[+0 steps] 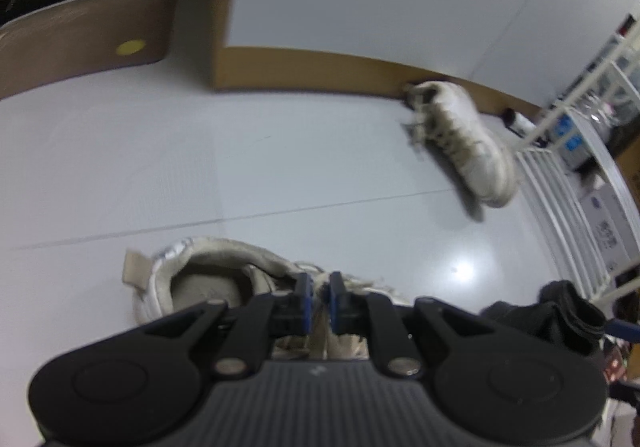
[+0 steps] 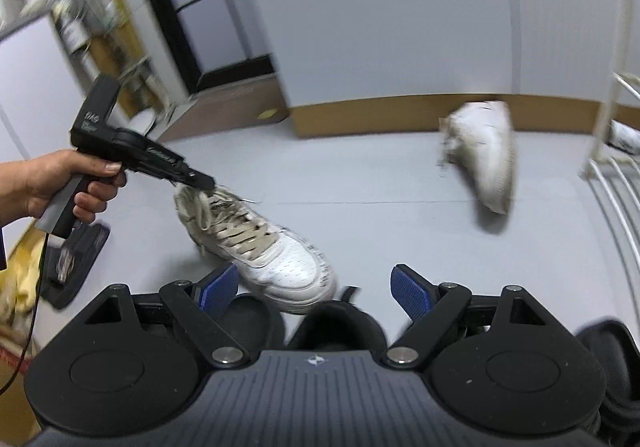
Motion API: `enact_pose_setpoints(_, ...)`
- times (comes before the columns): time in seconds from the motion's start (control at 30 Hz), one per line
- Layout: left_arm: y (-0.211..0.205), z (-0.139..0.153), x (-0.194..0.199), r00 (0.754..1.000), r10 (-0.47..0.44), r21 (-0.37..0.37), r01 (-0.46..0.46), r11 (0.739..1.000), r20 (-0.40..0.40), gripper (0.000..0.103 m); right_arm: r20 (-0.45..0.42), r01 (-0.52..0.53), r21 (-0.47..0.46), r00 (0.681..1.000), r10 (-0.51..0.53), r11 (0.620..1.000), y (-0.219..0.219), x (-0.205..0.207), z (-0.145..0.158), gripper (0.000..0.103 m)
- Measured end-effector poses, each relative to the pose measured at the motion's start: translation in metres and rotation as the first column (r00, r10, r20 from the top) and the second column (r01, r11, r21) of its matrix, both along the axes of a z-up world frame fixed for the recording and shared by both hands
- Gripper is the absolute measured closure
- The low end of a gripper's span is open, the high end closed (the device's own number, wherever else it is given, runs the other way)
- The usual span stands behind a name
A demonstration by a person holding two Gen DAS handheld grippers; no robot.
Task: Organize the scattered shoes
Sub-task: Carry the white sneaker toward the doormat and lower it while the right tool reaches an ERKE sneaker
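Observation:
My left gripper (image 1: 320, 289) is shut on the tongue and laces of a white sneaker (image 1: 200, 283) at the bottom of the left wrist view. In the right wrist view a hand (image 2: 48, 183) holds that left gripper (image 2: 198, 183) at the top of the same white sneaker (image 2: 264, 247), whose toe points toward the camera. A second white sneaker (image 1: 468, 143) (image 2: 486, 159) lies tilted on the floor near the brown baseboard. My right gripper (image 2: 316, 285) stands open with nothing between its blue pads (image 2: 218, 287), just above a black shoe (image 2: 340, 327).
A white wire shoe rack (image 1: 560, 207) (image 2: 616, 183) stands at the right. Another black shoe (image 2: 608, 359) (image 1: 560, 311) sits by it. A flat black item (image 2: 76, 263) lies on the floor at the left. A brown door threshold (image 1: 80, 39) and a wall corner (image 1: 224, 27) are behind.

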State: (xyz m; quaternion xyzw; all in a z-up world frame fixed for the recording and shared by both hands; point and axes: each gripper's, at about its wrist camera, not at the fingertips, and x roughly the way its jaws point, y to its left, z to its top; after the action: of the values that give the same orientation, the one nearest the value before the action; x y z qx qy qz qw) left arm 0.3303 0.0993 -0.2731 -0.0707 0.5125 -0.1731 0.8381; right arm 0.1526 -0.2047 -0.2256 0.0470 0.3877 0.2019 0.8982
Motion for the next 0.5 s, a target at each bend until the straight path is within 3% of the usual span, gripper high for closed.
enact_pose_setpoints(0.17, 0.032, 0.001, -0.023, 0.996, 0.084, -0.052, -0.082, 0.995, 0.032, 0.074, -0.013, -0.136, -0.058, 0.991, 0.135, 0.989, 0.047, 0.019, 0.004, 0.016)
enact_pose_setpoints(0.23, 0.04, 0.002, -0.031, 0.995, 0.097, -0.053, -0.095, 0.994, 0.033, 0.068, -0.026, -0.222, -0.101, 0.975, 0.22, 0.97, 0.074, 0.03, 0.003, 0.016)
enact_pose_setpoints(0.37, 0.058, 0.006, -0.051, 0.99, 0.13, -0.03, -0.128, 0.991, 0.059, 0.045, -0.05, -0.335, -0.142, 0.942, 0.332, 0.931, 0.109, 0.043, 0.0, 0.016)
enact_pose_setpoints(0.47, 0.071, 0.007, -0.067, 0.983, 0.16, -0.008, -0.16, 0.987, 0.085, 0.041, -0.061, -0.406, -0.154, 0.914, 0.401, 0.901, 0.13, 0.053, -0.003, 0.016)
enact_pose_setpoints(0.5, 0.077, 0.008, -0.074, 0.979, 0.18, -0.013, -0.179, 0.984, 0.094, 0.035, -0.064, -0.418, -0.162, 0.909, 0.413, 0.894, 0.135, 0.055, -0.003, 0.016)
